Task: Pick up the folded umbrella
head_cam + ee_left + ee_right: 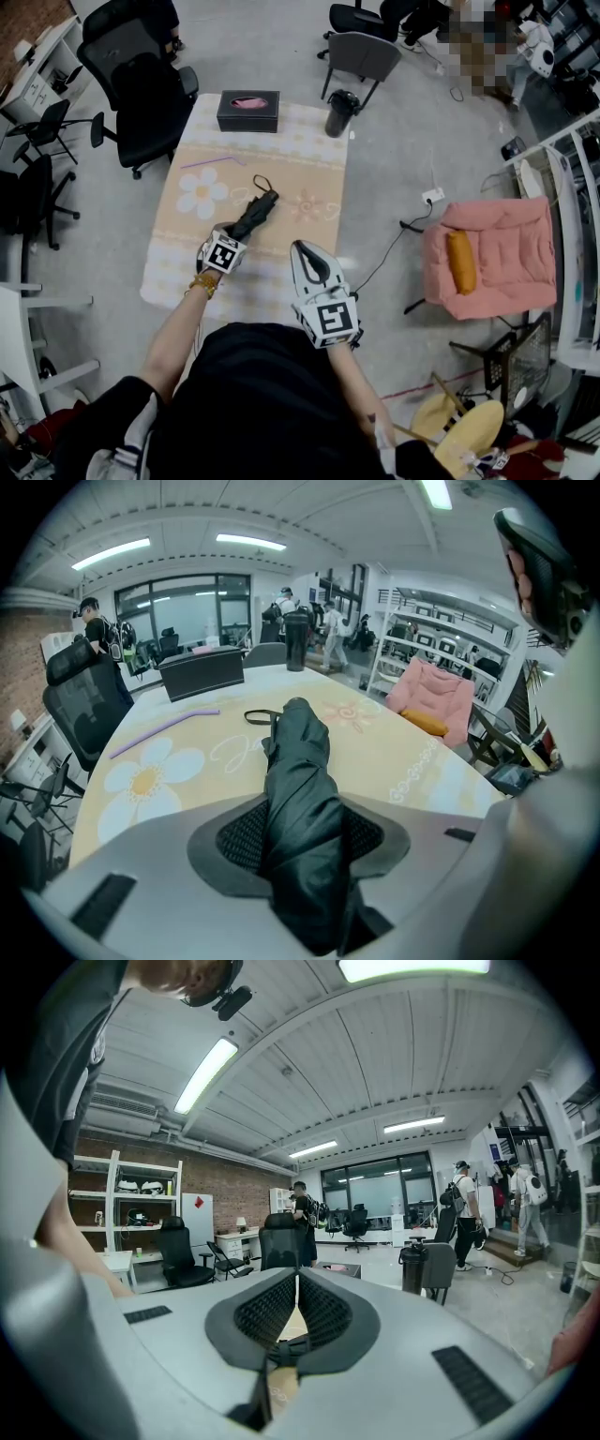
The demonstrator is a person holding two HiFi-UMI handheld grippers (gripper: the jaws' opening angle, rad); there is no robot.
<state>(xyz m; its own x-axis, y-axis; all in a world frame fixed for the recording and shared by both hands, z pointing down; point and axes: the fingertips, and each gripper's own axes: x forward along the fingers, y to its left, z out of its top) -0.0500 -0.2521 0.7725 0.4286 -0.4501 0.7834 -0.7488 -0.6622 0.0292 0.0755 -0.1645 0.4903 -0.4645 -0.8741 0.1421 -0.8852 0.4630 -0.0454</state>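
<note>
A long worktop (pixel 178 272) under a pale checked cloth, with a peach middle panel and flower prints, fills the centre of the head view. A black office chair (pixel 141 89) stands at its far left corner, a grey chair (pixel 361 56) is beyond its far right corner, and a pink armchair (pixel 506 248) holding an orange cushion (pixel 460 262) is well off to the right. A black tissue box (pixel 248 111) sits at the far end of the cloth.

The folded umbrella (pixel 255 214) lies on the peach panel, slanting from near left to far right, beside the big white flower print. Its strap loop (pixel 265 183) is at the far end.

The left gripper (pixel 234 234) points steeply down at the umbrella's near end. In the left gripper view the black bundle runs straight up the middle between the 2 jaws, filling the gap. Its fabric lies against both mesh pads, so the jaws are clamped on it. The rest of the umbrella reaches away from the jaws across the cloth.

The right gripper (pixel 302 246) hangs over the near right part of the worktop, apart from the umbrella. Its 2 jaws meet at the tips with nothing between them.

A thin purple straw (pixel 211 162) lies on the cloth between the tissue box and the white flower, well clear of the umbrella.
</note>
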